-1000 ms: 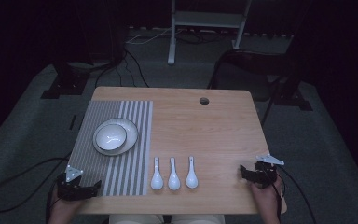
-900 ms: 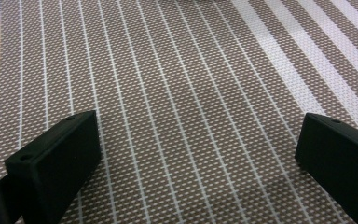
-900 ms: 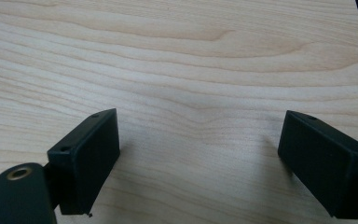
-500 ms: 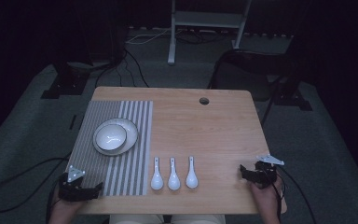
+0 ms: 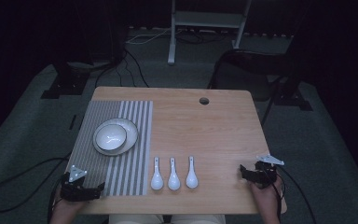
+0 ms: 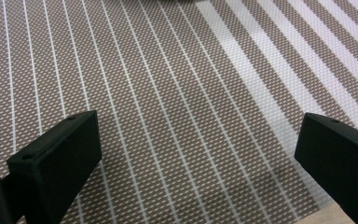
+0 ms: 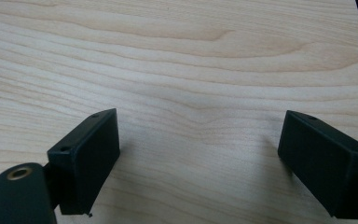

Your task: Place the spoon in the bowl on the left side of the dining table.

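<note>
Your bowl (image 5: 111, 136) sits in a plate (image 5: 129, 140) on the striped mat (image 5: 121, 177); contents unclear. Three spoons (image 5: 174, 172) lie beside the mat. Your left gripper (image 6: 196, 154) and right gripper (image 7: 200, 154): jaws wide apart, holding nothing.

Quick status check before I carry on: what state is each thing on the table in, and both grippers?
Left gripper: open, empty, jaws over the striped mat.
Right gripper: open, empty, jaws over bare wood.
White ceramic bowl: upright, empty, resting on the plate.
White round plate: flat on the mat, under the bowl.
Grey striped woven placemat: flat, at the table's left.
Three white ceramic soup spoons: side by side on bare wood, bowls towards the person.
</note>
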Tool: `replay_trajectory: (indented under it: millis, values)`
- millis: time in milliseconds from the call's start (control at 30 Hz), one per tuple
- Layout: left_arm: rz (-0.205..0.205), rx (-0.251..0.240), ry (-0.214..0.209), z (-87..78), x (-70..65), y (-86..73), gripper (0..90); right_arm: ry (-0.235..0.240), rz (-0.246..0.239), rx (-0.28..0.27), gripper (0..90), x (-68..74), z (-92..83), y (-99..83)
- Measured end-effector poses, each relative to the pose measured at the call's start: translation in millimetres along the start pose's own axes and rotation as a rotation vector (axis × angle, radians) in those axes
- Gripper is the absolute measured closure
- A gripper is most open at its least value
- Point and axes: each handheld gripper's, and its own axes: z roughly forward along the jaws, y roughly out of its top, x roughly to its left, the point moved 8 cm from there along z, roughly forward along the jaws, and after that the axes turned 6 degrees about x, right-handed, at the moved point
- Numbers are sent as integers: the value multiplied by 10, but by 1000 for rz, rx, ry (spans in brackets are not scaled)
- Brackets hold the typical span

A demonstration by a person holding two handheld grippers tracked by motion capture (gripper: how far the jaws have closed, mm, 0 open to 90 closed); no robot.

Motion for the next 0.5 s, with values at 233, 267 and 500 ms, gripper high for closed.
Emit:
replay_trajectory:
  millis: [233, 267, 500]
  values:
    - [4, 7, -25, -11, -73, 20, 7, 0, 0, 0, 119, 0, 0, 0]
    - [4, 7, -25, -11, -73, 20, 7, 0, 0, 0, 120, 0, 0, 0]
    - [25, 4, -62, -25, -224, 95, 7, 0, 0, 0, 120, 0, 0, 0]
